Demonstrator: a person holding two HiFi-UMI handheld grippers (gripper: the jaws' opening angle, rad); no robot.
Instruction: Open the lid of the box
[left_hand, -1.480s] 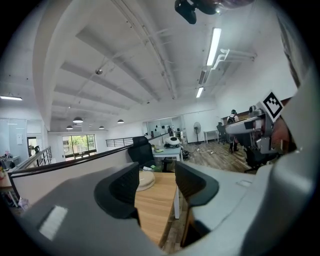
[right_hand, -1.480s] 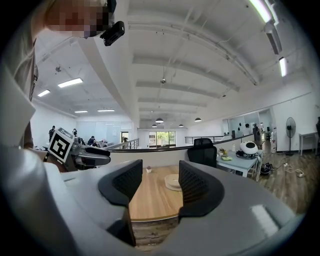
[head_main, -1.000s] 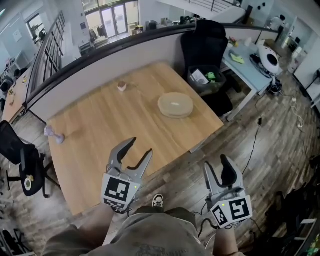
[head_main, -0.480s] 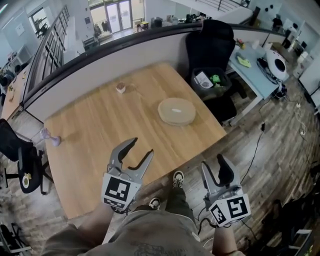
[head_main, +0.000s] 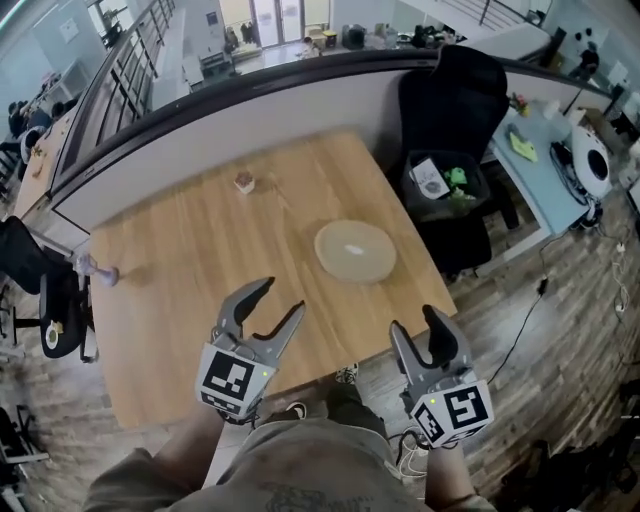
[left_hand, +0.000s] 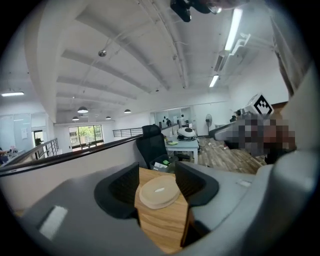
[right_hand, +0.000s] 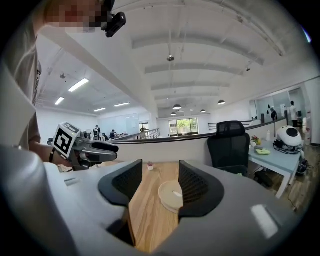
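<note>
Far left of the round box (head_main: 355, 251), beyond the table's edge, stands a black chair (head_main: 48, 300) on the plank floor (head_main: 560, 330). Closer, yet well left of the box, a small purple thing (head_main: 100, 271) lies at the rim of the wooden table (head_main: 190, 270); it is too small to identify. A small pot (head_main: 244, 182) sits up and to the left of the box, well apart from it, near the grey partition (head_main: 200, 150) that runs behind the table.

The left gripper (head_main: 280, 297) hovers over the table's near edge, down and left of the box, its jaws released and holding nothing. Its own view looks through the gap straight at the box, with only bare wood between them.

The box itself lies flat on the table's right half, pale and round, its lid (head_main: 353, 246) on.

Down and right of the box, past the table's near edge and over the floor, the right gripper (head_main: 415, 322) hangs with its jaws spread and empty. In its view the box shows partly behind the right pad.

Up and right of the box, off the table, stand a black office chair (head_main: 450, 95) and a dark bin (head_main: 445, 185) with green and white things inside. Farthest right is a pale blue desk (head_main: 550, 185)
</note>
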